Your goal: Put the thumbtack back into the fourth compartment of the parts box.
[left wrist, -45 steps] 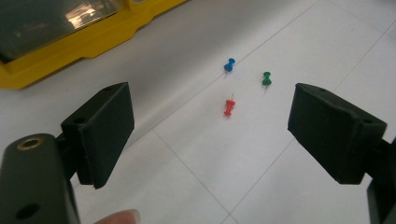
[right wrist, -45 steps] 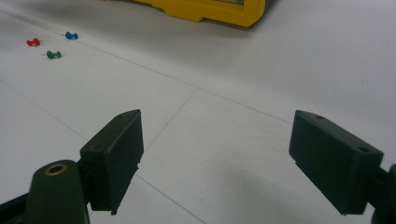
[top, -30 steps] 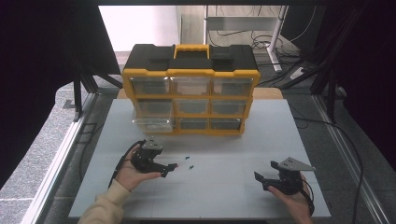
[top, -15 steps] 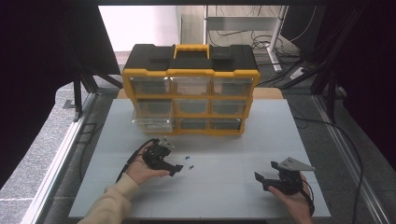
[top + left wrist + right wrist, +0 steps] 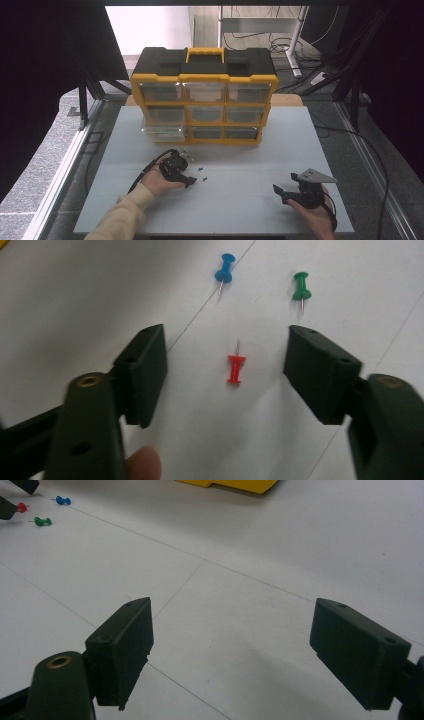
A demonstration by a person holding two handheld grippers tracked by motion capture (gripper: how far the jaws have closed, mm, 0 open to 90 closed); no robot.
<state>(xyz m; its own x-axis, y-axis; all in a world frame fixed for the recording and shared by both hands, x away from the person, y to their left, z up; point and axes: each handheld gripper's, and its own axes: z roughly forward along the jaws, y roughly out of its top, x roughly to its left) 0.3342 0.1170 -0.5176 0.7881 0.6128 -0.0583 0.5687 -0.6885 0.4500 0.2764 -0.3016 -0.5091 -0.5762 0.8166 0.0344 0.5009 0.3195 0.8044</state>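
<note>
Three push pins lie on the white table. In the left gripper view the red pin [image 5: 235, 368] lies flat between my left gripper's [image 5: 226, 342] jaws, clear of both pads. Those jaws have just been closing and still stand apart. Beyond the tips lie the blue pin [image 5: 223, 270] and the green pin [image 5: 301, 286]. From above, the left gripper [image 5: 191, 181] sits low over the pins [image 5: 204, 174]. My right gripper [image 5: 230, 630] is open over bare table at the front right [image 5: 281, 193], holding nothing. It sees the red pin [image 5: 21, 507], blue pin [image 5: 63, 500] and green pin [image 5: 42, 521] far off.
A yellow and black drawer organiser [image 5: 205, 95] stands at the back of the table [image 5: 250, 165]. Its lower left clear drawer [image 5: 162, 131] is pulled out toward the left hand. Dark cables trail from both grippers. Floor and metal rails lie beyond the table's sides.
The left hand has moved right and down to the pins, and its jaws have narrowed around the red one. The right hand has kept still.
</note>
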